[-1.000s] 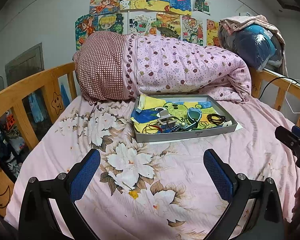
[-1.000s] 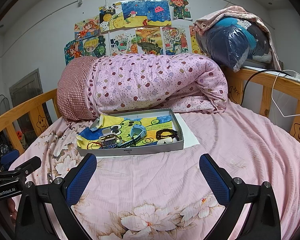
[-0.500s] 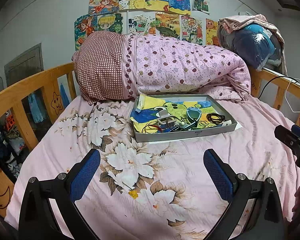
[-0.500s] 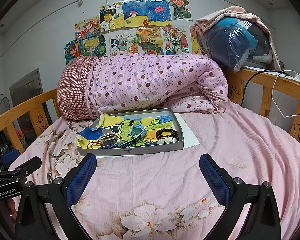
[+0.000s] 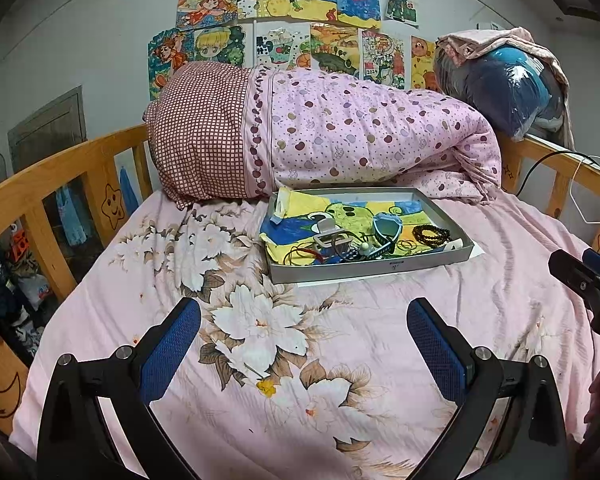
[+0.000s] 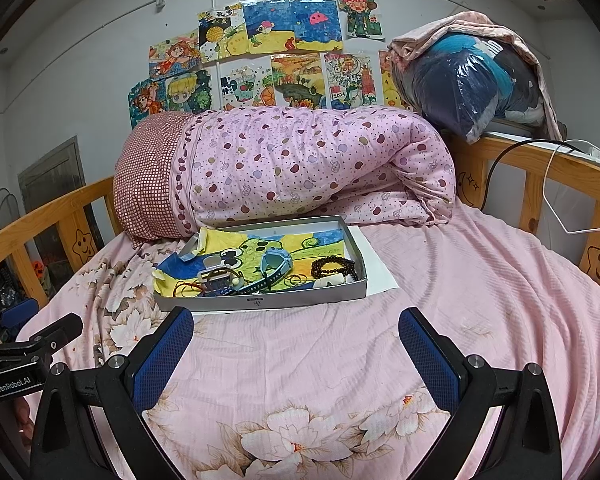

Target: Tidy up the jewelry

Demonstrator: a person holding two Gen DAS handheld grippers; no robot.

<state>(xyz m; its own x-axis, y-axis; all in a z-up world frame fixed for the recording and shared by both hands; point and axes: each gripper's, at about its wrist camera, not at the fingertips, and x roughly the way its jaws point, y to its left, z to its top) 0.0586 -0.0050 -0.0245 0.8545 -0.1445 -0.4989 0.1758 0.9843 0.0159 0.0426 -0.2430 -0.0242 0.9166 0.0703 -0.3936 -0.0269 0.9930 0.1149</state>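
Tray: shallow grey tray point(image 5: 380, 270) point(image 6: 260, 302) is seen at frame centre in both wrist views, lying on the pink floral bedsheet point(image 5: 260, 340) point(image 6: 480, 300), in front of the rolled spotted quilt point(image 5: 360, 132) point(image 6: 300, 160).
Tray lining: a coloured drawing point(image 5: 300, 208) point(image 6: 236, 244) is laid inside the tray, under the items.
Jewelry: the pieces are gathered in the near half of the tray. A dark beaded bracelet point(image 5: 432, 234) point(image 6: 334, 268) is noted toward the right end; a light-blue watch point(image 5: 386, 228) point(image 6: 276, 262) sits mid-tray; a red cord loop point(image 5: 302, 254) point(image 6: 186, 289) lies at the left. Smaller pieces are tangled and cannot be told apart.
Left gripper: held low in the left wrist view point(image 5: 303, 328), blue pads spread wide, nothing between them; well short of the tray.
Right gripper: held low in the right wrist view point(image 6: 296, 332), pads likewise spread wide and empty, tips near the tray's front wall but not touching.
Surroundings: wooden bed rail point(image 5: 60, 184) point(image 6: 560, 168) is recorded at the frame edges; drawings are pinned on the wall point(image 5: 300, 20) point(image 6: 280, 48) at upper centre.
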